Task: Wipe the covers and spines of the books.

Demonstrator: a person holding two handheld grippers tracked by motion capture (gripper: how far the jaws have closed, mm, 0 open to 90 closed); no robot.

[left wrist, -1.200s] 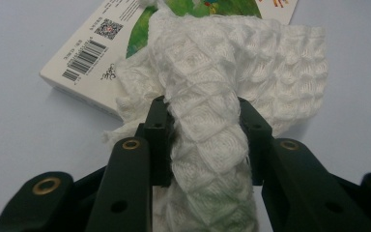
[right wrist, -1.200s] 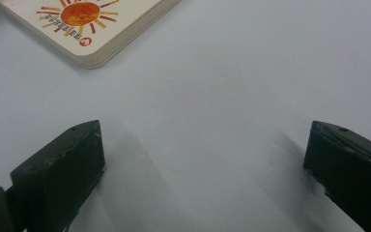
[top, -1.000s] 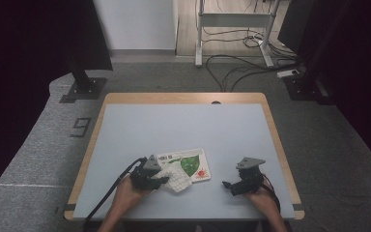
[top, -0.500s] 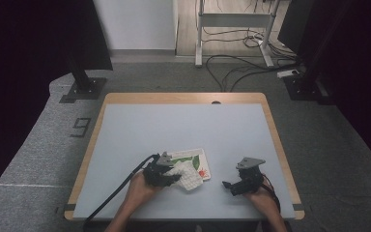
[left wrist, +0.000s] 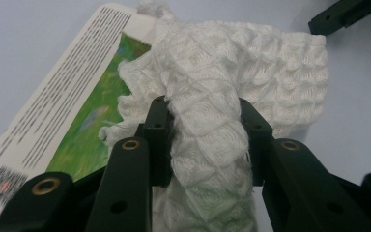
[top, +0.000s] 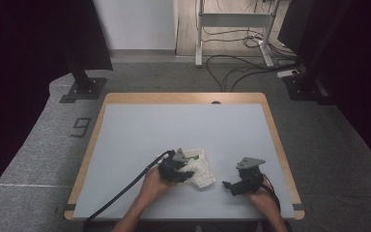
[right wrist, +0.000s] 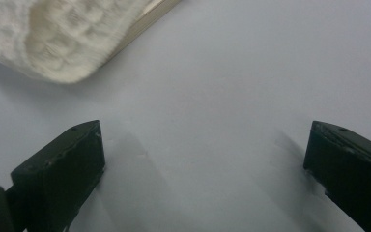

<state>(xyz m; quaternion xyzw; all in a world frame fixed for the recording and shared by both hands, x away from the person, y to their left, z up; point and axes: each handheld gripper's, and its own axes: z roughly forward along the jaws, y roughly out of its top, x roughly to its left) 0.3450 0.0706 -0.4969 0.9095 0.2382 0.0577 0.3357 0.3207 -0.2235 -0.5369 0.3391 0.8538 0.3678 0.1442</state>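
The left gripper [top: 181, 170] has its jaws closed on a bunched fold of the white cloth [left wrist: 222, 82], which lies on the booklet [left wrist: 72, 104] near the front of the table [top: 174, 125]. The pinch takes only a ridge of loose weave, so a quick pull could let it slip free, or drag the booklet along underneath. To the right, well apart from the cloth, the right gripper [right wrist: 203, 159] rests low over bare table, jaws wide apart and empty.
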